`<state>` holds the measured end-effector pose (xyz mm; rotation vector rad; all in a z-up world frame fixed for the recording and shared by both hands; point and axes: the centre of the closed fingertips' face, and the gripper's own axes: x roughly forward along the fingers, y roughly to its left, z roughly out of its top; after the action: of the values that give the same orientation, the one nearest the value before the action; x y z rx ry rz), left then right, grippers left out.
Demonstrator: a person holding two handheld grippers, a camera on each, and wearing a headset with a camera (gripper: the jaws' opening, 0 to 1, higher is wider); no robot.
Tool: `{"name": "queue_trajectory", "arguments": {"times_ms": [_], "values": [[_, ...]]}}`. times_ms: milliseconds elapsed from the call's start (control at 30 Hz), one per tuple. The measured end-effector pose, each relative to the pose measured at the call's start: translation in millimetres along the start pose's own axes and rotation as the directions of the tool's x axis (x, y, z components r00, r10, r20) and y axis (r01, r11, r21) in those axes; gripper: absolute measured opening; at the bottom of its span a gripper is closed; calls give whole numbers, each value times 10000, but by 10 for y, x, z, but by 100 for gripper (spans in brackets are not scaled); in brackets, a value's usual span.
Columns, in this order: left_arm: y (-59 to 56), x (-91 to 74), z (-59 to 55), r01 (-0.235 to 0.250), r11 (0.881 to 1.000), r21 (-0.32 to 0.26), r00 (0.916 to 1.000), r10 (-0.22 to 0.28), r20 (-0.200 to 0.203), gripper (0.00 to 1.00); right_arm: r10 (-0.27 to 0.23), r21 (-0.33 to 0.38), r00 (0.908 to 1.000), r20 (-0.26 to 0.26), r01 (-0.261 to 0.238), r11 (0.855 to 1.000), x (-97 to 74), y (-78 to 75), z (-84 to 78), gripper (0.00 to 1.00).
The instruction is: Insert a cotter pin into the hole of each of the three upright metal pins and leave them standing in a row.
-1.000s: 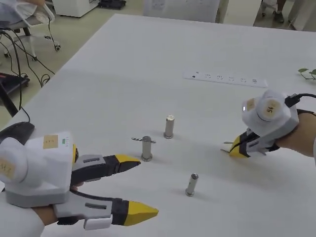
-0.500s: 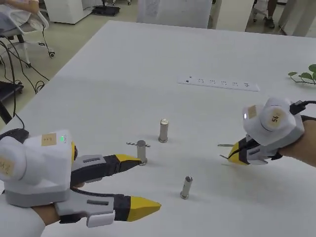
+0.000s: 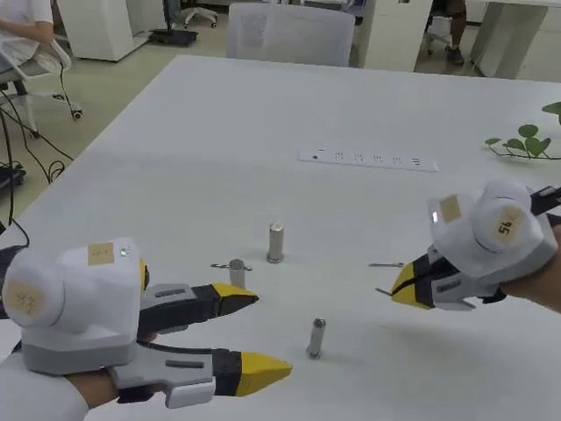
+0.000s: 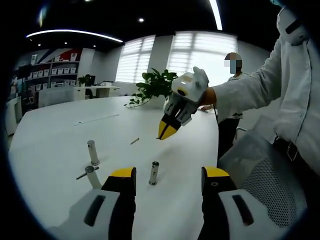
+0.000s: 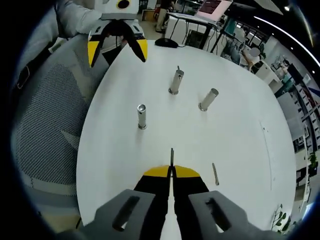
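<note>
Three upright metal pins stand on the white table. The far pin (image 3: pixel 275 242) (image 5: pixel 208 99) is bare. The left pin (image 3: pixel 237 271) (image 5: pixel 175 81) has a cotter pin through its hole. The near pin (image 3: pixel 316 338) (image 5: pixel 141 116) is bare. My right gripper (image 3: pixel 394 292) (image 5: pixel 171 172) is shut on a cotter pin (image 5: pixel 171 156), held just above the table to the right of the pins. A loose cotter pin (image 3: pixel 386 264) (image 5: pixel 215 173) lies beside it. My left gripper (image 3: pixel 270 338) (image 4: pixel 169 177) hovers open and empty in front of the pins.
A white power strip (image 3: pixel 366 159) lies farther back on the table (image 3: pixel 219 132). A green plant (image 3: pixel 526 140) sits at the right edge. A chair (image 3: pixel 289 31) stands beyond the far edge. A person (image 4: pixel 232 65) stands behind the right gripper in the left gripper view.
The head camera has tilted, shifting the whole picture. My right gripper has lifted slightly off the table with the cotter pin. The left gripper stays open in the same place.
</note>
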<state>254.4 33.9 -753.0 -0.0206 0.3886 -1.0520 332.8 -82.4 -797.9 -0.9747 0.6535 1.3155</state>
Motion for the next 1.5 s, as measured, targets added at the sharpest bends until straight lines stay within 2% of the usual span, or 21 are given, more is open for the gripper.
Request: {"name": "queue_trajectory", "arguments": {"times_ms": [233, 500, 633, 733, 900, 1033, 1133, 1400, 1500], "values": [[-120, 65, 25, 43, 10000, -63, 9998, -44, -171, 47, -17, -357, 9994, 338, 29, 9994, -150, 182, 224, 3], [-234, 58, 99, -11, 9995, -331, 10000, 9, -51, 42, -97, -913, 9975, 696, 160, 9957, -255, 429, 503, 3], [-307, 60, 130, 6, 9994, -358, 9999, -11, -156, 37, -109, -1262, 9973, 720, 200, 9918, -282, 538, 587, 3], [-340, 76, 169, 26, 9983, -584, 10000, -28, -35, 35, -76, -1446, 9972, 745, 184, 9893, -301, 608, 631, 3], [-424, 103, 182, 80, 9958, -915, 9998, -93, -147, 27, 10, -1693, 9958, 920, 147, 9854, -339, 758, 743, 3], [-468, 140, 188, 164, 9892, -1458, 9997, -187, -140, 26, 2, -2014, 9958, 911, 182, 9793, -335, 826, 791, 3], [-449, 191, 190, 147, 9856, -1684, 9996, -183, -198, 22, 18, -2192, 9956, 935, 188, 9755, -333, 856, 817, 3], [-457, 300, 156, 241, 9676, -2515, 9985, -355, -409, 15, 8, -2439, 9945, 1043, 248, 9695, -328, 829, 857, 3], [-458, 339, 168, 354, 9540, -2976, 9985, -465, -302, 13, -6, -2574, 9940, 1091, 289, 9659, -322, 814, 880, 3]]}}
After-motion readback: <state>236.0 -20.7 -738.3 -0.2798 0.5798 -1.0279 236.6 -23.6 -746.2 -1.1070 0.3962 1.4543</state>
